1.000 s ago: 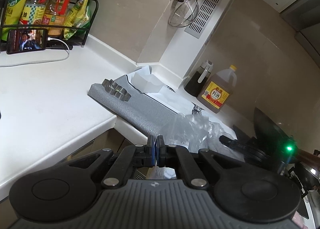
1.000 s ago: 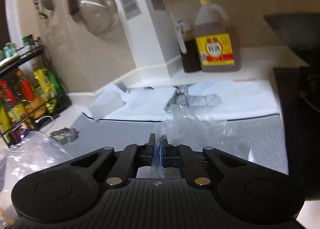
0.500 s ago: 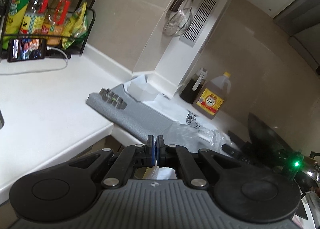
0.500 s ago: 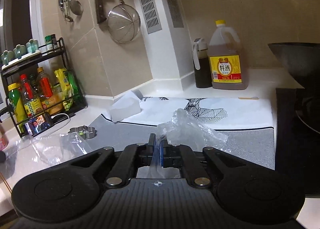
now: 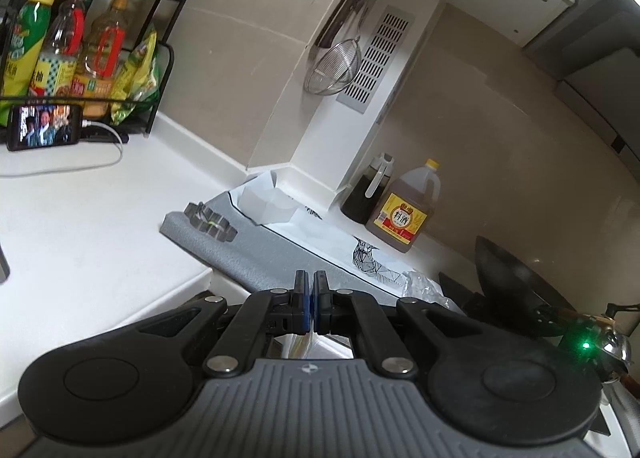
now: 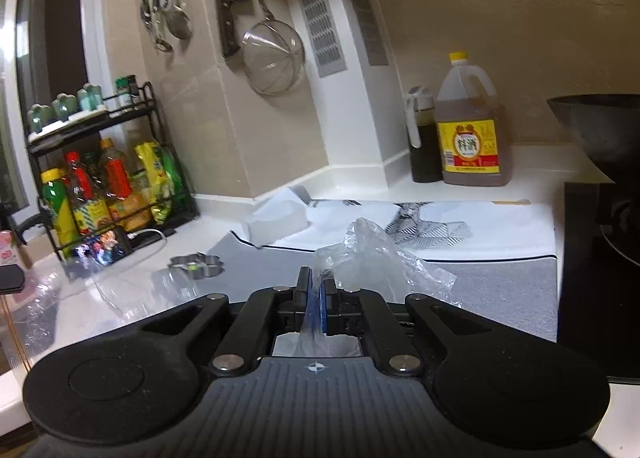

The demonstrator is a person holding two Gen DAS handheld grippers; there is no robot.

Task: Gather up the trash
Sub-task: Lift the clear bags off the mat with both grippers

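Clear plastic wrap (image 6: 372, 254), crumpled, is pinched in the right claw (image 6: 316, 290), whose jaws are closed tight on it, above the grey mat (image 6: 500, 282) on the white worktop (image 6: 528, 169). The left claw (image 5: 311, 298) is closed too; a thin clear film shows beneath its jaws, though what it is cannot be told from here. A second clear plastic sheet (image 6: 132, 294) spreads at the left of the right wrist view. On the mat's far corner sits a metal flower-shaped cutter (image 5: 210, 219), with a folded white sheet (image 5: 268, 201) just behind it. Against the wall stand a dark sauce bottle (image 6: 422, 137) and a cooking wine jug (image 6: 470, 125), side by side. A black wok (image 5: 516, 278) occupies the stove to the right. A wire strainer (image 6: 272, 57) hangs above. Left along the worktop, a black rack of condiment bottles (image 5: 72, 53) backs a phone (image 5: 44, 131), its screen lit.
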